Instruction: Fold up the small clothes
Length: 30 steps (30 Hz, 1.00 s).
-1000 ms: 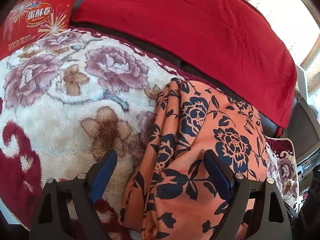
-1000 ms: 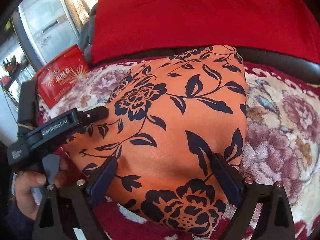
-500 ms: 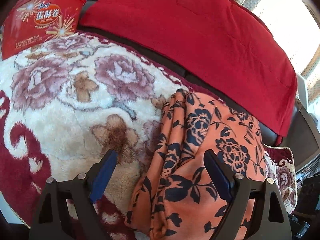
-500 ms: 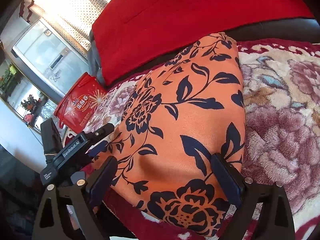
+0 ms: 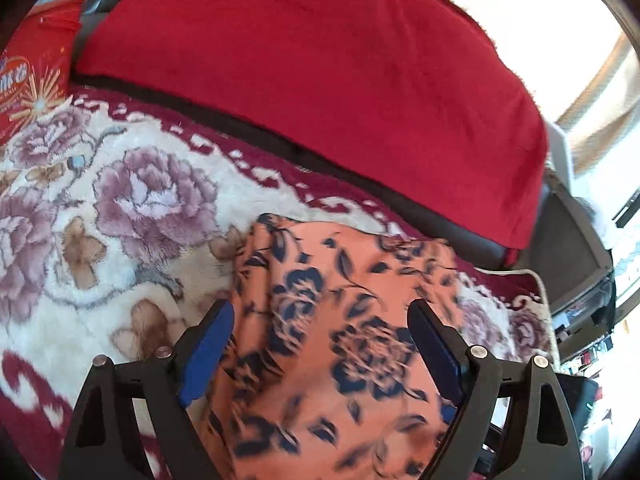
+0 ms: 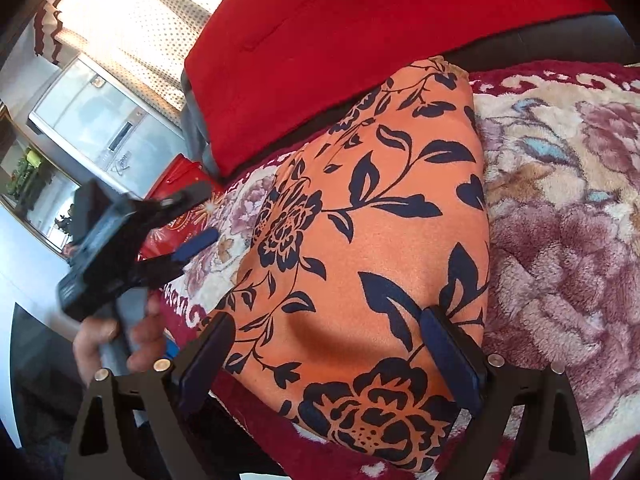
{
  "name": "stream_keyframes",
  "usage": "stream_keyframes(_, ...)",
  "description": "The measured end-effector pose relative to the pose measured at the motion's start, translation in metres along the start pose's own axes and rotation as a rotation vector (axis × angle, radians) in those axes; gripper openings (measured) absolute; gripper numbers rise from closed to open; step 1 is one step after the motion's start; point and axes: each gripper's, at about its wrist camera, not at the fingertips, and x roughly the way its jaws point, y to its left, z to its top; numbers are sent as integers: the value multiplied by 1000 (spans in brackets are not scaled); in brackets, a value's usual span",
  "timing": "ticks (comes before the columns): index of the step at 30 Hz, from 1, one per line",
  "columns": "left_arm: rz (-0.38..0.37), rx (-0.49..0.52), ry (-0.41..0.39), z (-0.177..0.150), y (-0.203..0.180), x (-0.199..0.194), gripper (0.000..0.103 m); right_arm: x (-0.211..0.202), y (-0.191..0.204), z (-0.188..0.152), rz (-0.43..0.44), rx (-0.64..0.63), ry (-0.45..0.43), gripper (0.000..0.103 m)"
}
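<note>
I have the orange floral garment (image 6: 372, 248) lying on the plush flowered blanket (image 5: 120, 208), straight ahead of both grippers and partly between the fingers of each. My right gripper (image 6: 328, 352) is spread wide with nothing in it, poised over the near end of the cloth; whether the pads touch the fabric I cannot tell. My left gripper (image 5: 320, 340) is also spread wide and empty, and in the right view it sits off to the left, clear of the cloth's left edge.

I judge the garment thin, light and limp, probably a bit slick, so it should slide and sag rather than hold a crease. It looks already doubled into a long panel. The left long edge bunches into ripples, while the right edge runs cleaner, so I would pinch corners or a doubled edge, not the flat middle.

Beyond the far end is the red cushion (image 5: 320, 80) over the dark sofa back, so little room lies ahead. To the right of my right gripper the blanket lies open. Far left stands a red snack tub (image 5: 28, 76).
</note>
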Motion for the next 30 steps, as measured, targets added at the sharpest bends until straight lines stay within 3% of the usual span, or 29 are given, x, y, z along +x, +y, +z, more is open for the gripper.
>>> stream_keyframes(3,0,-20,63,-11,20,29,87,-1,-3,-1,10,1,1,95)
stream_keyframes(5,-16,-88,152,-18,34,50,68,-1,-4,0,10,-7,6,95)
stream_keyframes(6,-44,-121,169,-18,38,55,67,-1,-3,0,6,-11,9,95)
stream_keyframes(8,-44,-106,144,-12,39,55,65,-1,-2,1,1,-19,18,95)
stream_keyframes(12,-57,-91,161,-7,41,56,35,-1,0,2,-3,-23,28,95)
stream_keyframes(13,-61,-92,163,-6,42,55,33,-1,0,2,-5,-23,29,95)
stream_keyframes(24,-111,-224,149,-9,69,47,32,2,5,4,-28,-26,34,95)
stream_keyframes(30,-109,-277,134,-10,85,39,40,4,4,3,-30,-24,28,95)
